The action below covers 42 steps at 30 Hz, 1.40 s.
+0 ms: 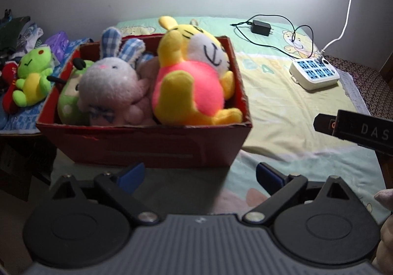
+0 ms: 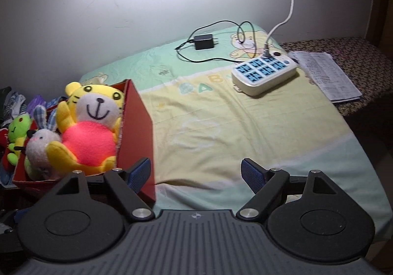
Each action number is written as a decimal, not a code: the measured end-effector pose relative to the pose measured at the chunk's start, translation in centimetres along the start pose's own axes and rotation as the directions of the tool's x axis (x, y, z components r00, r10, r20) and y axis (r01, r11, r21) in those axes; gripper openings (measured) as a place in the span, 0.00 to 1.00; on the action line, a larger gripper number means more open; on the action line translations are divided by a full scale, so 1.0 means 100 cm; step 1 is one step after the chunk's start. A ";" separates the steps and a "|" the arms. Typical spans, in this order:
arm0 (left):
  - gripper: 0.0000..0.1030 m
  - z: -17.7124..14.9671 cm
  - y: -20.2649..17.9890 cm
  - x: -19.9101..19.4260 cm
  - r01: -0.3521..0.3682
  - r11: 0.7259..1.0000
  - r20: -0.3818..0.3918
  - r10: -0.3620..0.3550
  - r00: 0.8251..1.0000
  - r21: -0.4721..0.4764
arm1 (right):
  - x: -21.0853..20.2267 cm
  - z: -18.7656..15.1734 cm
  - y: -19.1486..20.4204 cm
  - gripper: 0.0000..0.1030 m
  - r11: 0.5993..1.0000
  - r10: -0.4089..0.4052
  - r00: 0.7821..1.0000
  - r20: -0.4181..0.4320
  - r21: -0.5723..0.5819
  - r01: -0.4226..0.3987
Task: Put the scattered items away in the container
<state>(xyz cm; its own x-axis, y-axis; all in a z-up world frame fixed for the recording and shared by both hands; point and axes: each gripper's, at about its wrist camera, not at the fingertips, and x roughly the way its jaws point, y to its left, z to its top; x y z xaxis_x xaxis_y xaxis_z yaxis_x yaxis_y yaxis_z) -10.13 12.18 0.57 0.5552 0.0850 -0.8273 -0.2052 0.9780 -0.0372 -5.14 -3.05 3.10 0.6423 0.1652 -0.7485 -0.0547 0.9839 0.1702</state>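
The bed sheet point(image 2: 221, 127), pale yellow and green with bear prints, covers most of both views; on its left part stands the red box point(image 1: 152, 145), and three plush toys lie inside it: the yellow tiger point(image 1: 194, 78) at the right end, the grey rabbit point(image 1: 110, 83) in the middle, a green plush point(image 1: 67, 100) at the left end; a green frog toy point(image 1: 33, 78) sits outside, just beside the box's left wall; the white power strip point(image 2: 265, 73) and a black charger point(image 2: 203, 42) lie well apart, near the wall; the left gripper point(image 1: 200, 175) is spread and holds nothing, in front of the box; the right gripper point(image 2: 195, 175) is spread too, empty, over the sheet beside the box.
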 end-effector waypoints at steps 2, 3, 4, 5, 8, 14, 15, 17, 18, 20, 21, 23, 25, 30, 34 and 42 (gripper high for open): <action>0.92 -0.003 -0.019 0.004 0.011 0.999 -0.008 -0.011 1.000 0.038 | 0.002 -0.002 -0.016 0.81 0.999 -0.039 0.999 -0.012 0.027 0.040; 0.92 -0.004 -0.028 0.006 0.022 0.998 -0.010 -0.021 1.000 0.054 | 0.002 -0.004 -0.024 0.81 0.998 -0.054 0.998 -0.017 0.038 0.055; 0.92 -0.004 -0.037 0.008 0.036 0.997 -0.012 -0.036 0.999 0.069 | 0.002 -0.005 -0.032 0.81 0.996 -0.067 0.998 -0.019 0.049 0.068; 0.92 -0.004 -0.045 0.009 0.052 0.995 -0.014 -0.051 0.999 0.084 | 0.001 -0.007 -0.039 0.81 0.995 -0.083 0.996 -0.018 0.058 0.084; 0.92 -0.003 -0.070 0.013 0.094 0.987 -0.017 -0.092 0.996 0.131 | -0.003 -0.009 -0.057 0.81 0.990 -0.119 0.993 -0.008 0.072 0.119; 0.98 0.004 -0.095 0.019 0.089 0.985 -0.024 -0.086 0.996 0.146 | -0.004 -0.011 -0.078 0.81 0.987 -0.139 0.990 -0.014 0.080 0.140; 0.98 0.006 -0.095 0.019 0.085 0.987 -0.023 -0.083 0.996 0.136 | -0.003 -0.012 -0.080 0.80 0.987 -0.137 0.990 -0.018 0.079 0.138; 0.98 0.009 -0.092 0.019 0.069 0.990 -0.018 -0.067 0.998 0.122 | -0.003 -0.012 -0.082 0.80 0.987 -0.143 0.990 -0.017 0.073 0.144; 0.98 0.009 -0.091 0.019 0.061 0.991 -0.017 -0.059 0.998 0.120 | -0.002 -0.012 -0.082 0.80 0.987 -0.144 0.989 -0.016 0.069 0.145; 0.98 0.010 -0.088 0.020 0.053 0.992 -0.020 -0.051 0.998 0.112 | 0.001 -0.011 -0.083 0.80 0.988 -0.138 0.990 -0.021 0.067 0.139; 0.98 0.011 -0.086 0.021 0.051 0.993 -0.025 -0.048 0.999 0.106 | 0.002 -0.011 -0.082 0.80 0.988 -0.135 0.990 -0.025 0.066 0.137; 0.98 0.011 -0.083 0.022 0.047 0.995 -0.037 -0.044 0.998 0.092 | 0.004 -0.010 -0.078 0.80 0.991 -0.124 0.992 -0.031 0.053 0.125; 0.98 0.013 -0.080 0.023 0.044 0.996 -0.045 -0.040 0.998 0.082 | 0.005 -0.009 -0.072 0.80 0.993 -0.113 0.993 -0.033 0.035 0.114; 0.98 0.013 -0.062 0.022 0.032 0.998 -0.046 -0.030 0.998 0.046 | 0.008 -0.007 -0.055 0.80 0.996 -0.084 0.996 -0.042 0.014 0.084; 0.98 0.015 -0.040 0.021 0.015 1.000 -0.042 -0.014 0.999 0.015 | 0.013 -0.007 -0.032 0.80 0.999 -0.046 0.997 -0.060 -0.015 0.045; 0.98 0.014 0.013 0.017 -0.008 1.000 -0.056 0.006 0.998 -0.029 | 0.014 -0.009 0.023 0.80 0.997 -0.020 0.998 -0.065 -0.074 0.015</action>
<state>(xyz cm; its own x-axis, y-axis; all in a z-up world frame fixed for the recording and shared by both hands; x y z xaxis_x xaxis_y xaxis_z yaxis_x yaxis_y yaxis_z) -8.31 13.86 -0.09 0.5081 0.0800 -0.8576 -0.2330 0.9713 -0.0475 -5.10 -0.50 1.85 0.5924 0.1497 -0.7916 -0.1011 0.9886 0.1113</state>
